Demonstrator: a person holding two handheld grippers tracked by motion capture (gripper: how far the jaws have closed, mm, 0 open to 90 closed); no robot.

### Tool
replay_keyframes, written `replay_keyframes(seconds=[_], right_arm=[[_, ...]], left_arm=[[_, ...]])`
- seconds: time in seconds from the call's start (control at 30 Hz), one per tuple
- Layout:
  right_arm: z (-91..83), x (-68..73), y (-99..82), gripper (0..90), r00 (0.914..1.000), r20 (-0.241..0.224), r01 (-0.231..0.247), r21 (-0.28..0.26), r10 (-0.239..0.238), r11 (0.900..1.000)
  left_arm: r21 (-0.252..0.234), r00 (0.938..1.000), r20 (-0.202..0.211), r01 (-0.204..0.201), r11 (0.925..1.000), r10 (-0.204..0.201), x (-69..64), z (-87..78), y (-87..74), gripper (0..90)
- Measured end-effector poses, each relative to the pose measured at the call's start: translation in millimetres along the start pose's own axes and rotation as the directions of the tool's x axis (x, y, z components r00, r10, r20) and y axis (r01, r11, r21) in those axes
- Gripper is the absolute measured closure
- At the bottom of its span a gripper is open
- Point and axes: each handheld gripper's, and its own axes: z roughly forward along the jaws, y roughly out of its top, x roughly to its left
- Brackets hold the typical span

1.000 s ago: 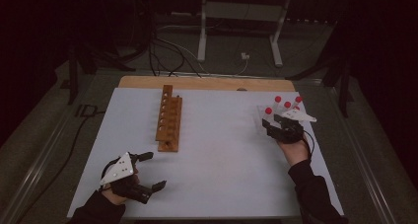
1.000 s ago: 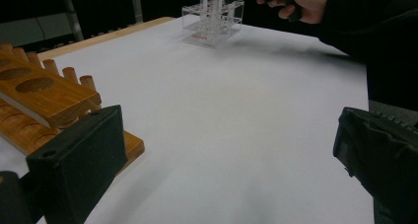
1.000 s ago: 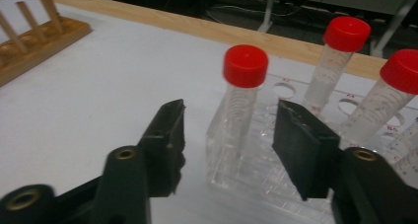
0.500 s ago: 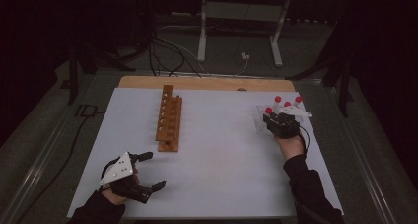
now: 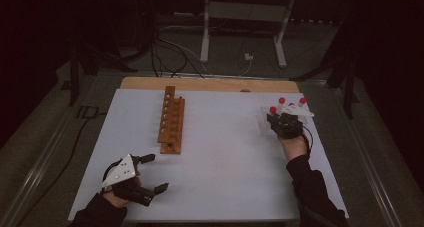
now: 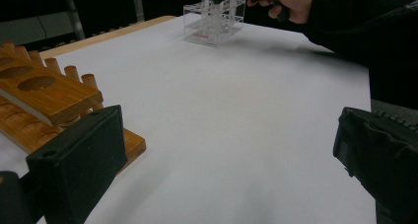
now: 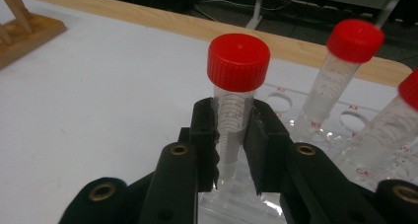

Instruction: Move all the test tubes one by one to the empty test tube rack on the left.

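Observation:
In the right gripper view, my right gripper [image 7: 231, 123] is shut on a clear tube with a red cap [image 7: 236, 81] that stands upright in a clear plastic rack [image 7: 340, 132]. Its jaws have just been closing, and both pads now press on the tube. Two more red-capped tubes [image 7: 340, 71] stand in the rack behind it. The high view shows that gripper [image 5: 280, 119] at the rack [image 5: 264, 123] at the table's far right. My left gripper [image 5: 156, 172] rests open near the front left corner with nothing between its fingers [image 6: 79, 160]. A wooden tube rack [image 5: 171, 119] with a row of holes lies left of centre.
A white sheet [image 5: 225, 162] covers the table, with a bare wooden strip [image 5: 210, 83] along the far edge. Cables and a metal stand [image 5: 240, 17] lie on the dark floor beyond. The left gripper view shows the wooden rack [image 6: 44, 91] close at left.
The right gripper has edged forward to the clear rack and its jaws have closed on a red-capped tube. The left gripper has stayed where it was.

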Motion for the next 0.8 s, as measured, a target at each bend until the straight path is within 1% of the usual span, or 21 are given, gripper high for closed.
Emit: replay_keyframes(seconds=[0.07,0.1,0.13,0.17,0.23,0.37,0.4,0.43,0.5,0.57,0.6,0.63,0.7,0.77,0.8], right_arm=[[-1.4,0.4,1.3,75.4,1.0000,0.001,0.004,-0.004,-0.004,1.0000],[-4.3,1.3,4.1,75.4,0.9999,0.003,0.014,-0.009,-0.013,0.9999],[-4.3,1.3,4.1,75.4,0.9999,0.003,0.014,-0.009,-0.013,0.9999],[-7.9,1.3,7.6,75.4,0.9998,0.002,0.018,-0.018,-0.018,0.9997],[-9.9,1.3,9.7,75.4,0.9998,0.002,0.017,-0.023,-0.017,0.9996],[-21.9,2.8,21.4,75.4,0.9993,0.004,0.037,-0.044,-0.037,0.9983],[-21.9,2.8,21.4,75.4,0.9993,0.004,0.037,-0.044,-0.037,0.9983],[-27.1,3.8,26.0,75.4,0.9989,0.002,0.047,-0.055,-0.047,0.9974],[-29.7,4.6,28.3,75.4,0.9985,0.000,0.054,-0.059,-0.055,0.9968],[-36.7,8.3,34.3,75.4,0.9979,-0.020,0.060,-0.067,-0.062,0.9959],[-36.7,8.3,34.3,75.4,0.9979,-0.020,0.060,-0.067,-0.062,0.9959],[-40.0,12.9,36.8,75.4,0.9963,-0.031,0.078,-0.066,-0.081,0.9947],[-42.6,17.9,38.1,75.4,0.9947,-0.051,0.086,-0.067,-0.089,0.9941],[-43.4,20.7,38.4,75.4,0.9937,-0.059,0.091,-0.065,-0.095,0.9937],[-44.5,26.4,38.0,75.4,0.9909,-0.083,0.100,-0.062,-0.105,0.9930]], left_arm=[[0.002,1.0000,-0.001,0.002,1.0000,-0.002,0.2,0.1,0.0,0.6],[0.002,1.0000,-0.001,0.003,1.0000,-0.003,0.3,0.0,0.2,0.6],[0.002,1.0000,-0.002,0.002,1.0000,-0.002,0.2,-0.1,0.3,0.6],[0.003,1.0000,-0.003,0.002,1.0000,-0.002,0.1,0.0,0.5,0.5],[0.001,0.9999,0.001,0.010,0.9999,-0.010,0.4,0.1,0.8,0.6],[0.012,0.9998,0.008,0.019,0.9997,-0.019,0.9,0.3,3.1,0.6],[0.014,0.9996,0.012,0.024,0.9996,-0.024,0.9,0.5,3.8,0.6],[0.015,0.9996,0.013,0.025,0.9996,-0.026,0.7,0.6,4.6,0.6],[0.018,0.9999,0.008,0.014,0.9997,-0.014,0.4,0.6,7.3,0.6],[-0.014,0.9999,0.005,0.014,0.9998,-0.014,1.8,-1.1,13.9,0.6],[-0.014,0.9999,0.005,0.014,0.9998,-0.014,1.8,-1.1,13.9,0.6],[-0.030,0.9996,0.009,0.026,0.9992,-0.026,4.6,-2.2,18.9,0.6],[-0.028,0.9994,0.012,0.032,0.9991,-0.031,6.3,-2.3,21.4,0.6],[-0.009,0.9993,0.010,0.035,0.9993,-0.035,9.6,-1.6,26.6,0.6],[0.005,0.9990,0.015,0.042,0.9991,-0.042,11.4,-1.3,29.4,0.6]])
